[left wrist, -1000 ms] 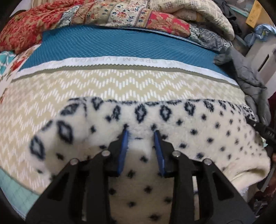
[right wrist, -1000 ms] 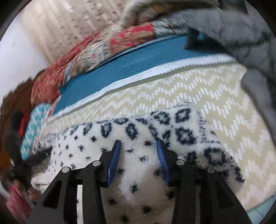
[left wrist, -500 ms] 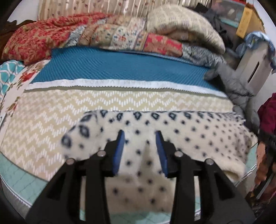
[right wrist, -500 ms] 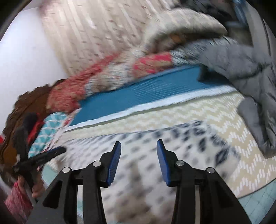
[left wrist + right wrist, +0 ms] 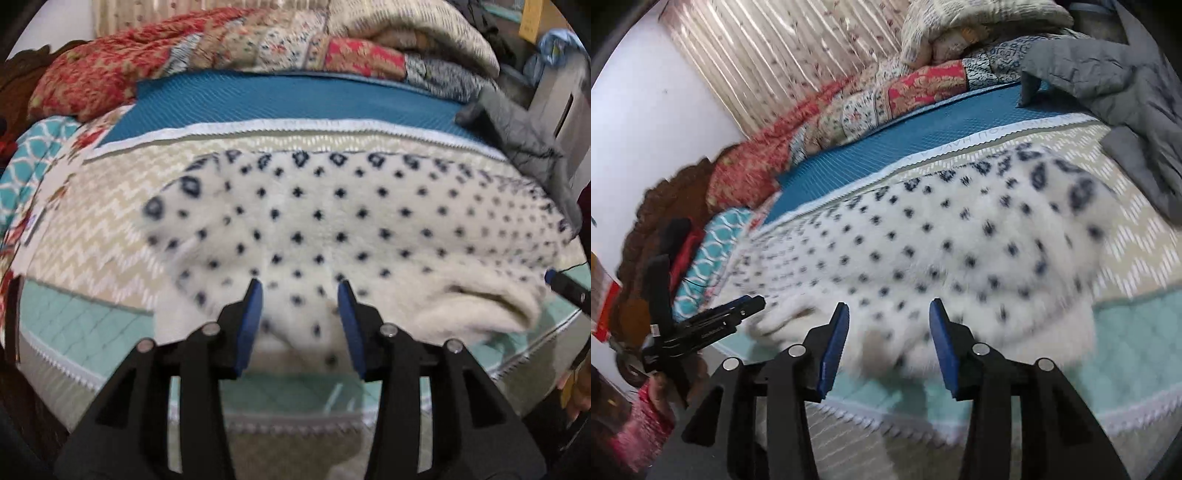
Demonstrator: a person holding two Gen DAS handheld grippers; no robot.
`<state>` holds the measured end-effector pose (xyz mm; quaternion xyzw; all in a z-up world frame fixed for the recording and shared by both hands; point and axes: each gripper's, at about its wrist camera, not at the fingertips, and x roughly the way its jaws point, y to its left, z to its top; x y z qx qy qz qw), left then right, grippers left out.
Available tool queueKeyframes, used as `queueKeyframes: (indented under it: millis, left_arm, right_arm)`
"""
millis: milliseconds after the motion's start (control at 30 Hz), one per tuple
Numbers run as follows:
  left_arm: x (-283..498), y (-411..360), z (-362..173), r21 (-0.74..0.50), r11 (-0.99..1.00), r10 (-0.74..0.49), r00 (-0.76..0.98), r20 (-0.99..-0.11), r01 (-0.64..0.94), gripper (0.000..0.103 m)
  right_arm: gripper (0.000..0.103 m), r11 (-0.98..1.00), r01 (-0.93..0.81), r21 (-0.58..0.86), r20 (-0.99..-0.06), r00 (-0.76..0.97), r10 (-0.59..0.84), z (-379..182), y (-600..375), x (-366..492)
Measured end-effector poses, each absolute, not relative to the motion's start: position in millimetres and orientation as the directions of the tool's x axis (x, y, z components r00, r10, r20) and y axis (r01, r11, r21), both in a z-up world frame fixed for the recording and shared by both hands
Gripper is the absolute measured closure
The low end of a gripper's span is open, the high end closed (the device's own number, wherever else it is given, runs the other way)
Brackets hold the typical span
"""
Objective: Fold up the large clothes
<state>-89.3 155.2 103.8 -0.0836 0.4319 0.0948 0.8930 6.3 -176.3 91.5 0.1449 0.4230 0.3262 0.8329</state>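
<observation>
On the white band [image 5: 997,138] of the bed cover I can read only some upside-down letters, like "HAVE"; the rest is too blurred. My left tongs [image 5: 300,293] and my right tongs [image 5: 889,312] both point downward at the bed [image 5: 92,236]. Their jaws have just been opening and now stand apart, pressing nothing. The fleece blanket [image 5: 351,229], white with dark dots, lies folded on the bed, its near edge between the jaws.
</observation>
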Motion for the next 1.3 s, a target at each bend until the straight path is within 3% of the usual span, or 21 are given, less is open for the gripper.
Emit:
queueKeyframes:
  millis: [167,500,1033,1300]
  left_arm:
    - [-122,134,111,-0.074,0.962,0.106,0.609,-0.786,-0.264,0.062]
    - [-146,93,89,-0.014,0.962,0.132,0.513,-0.848,-0.271,0.062]
    - [-151,80,77,0.015,0.965,0.139,0.466,-0.874,-0.260,0.062]
    - [-154,77,72,0.019,0.967,0.138,0.457,-0.879,-0.256,0.062]
  right_arm:
    - [0.053,0.771,-0.355,0.529,-0.631,0.443,0.637,85,-204,-33]
    - [0.052,0.863,-0.179,0.473,-0.805,0.312,0.505,39,-210,-51]
    - [0.043,0.840,-0.163,0.518,-0.783,0.305,0.542,30,-222,-60]
    - [0.043,0.862,-0.222,0.456,-0.788,0.350,0.507,49,-215,-70]
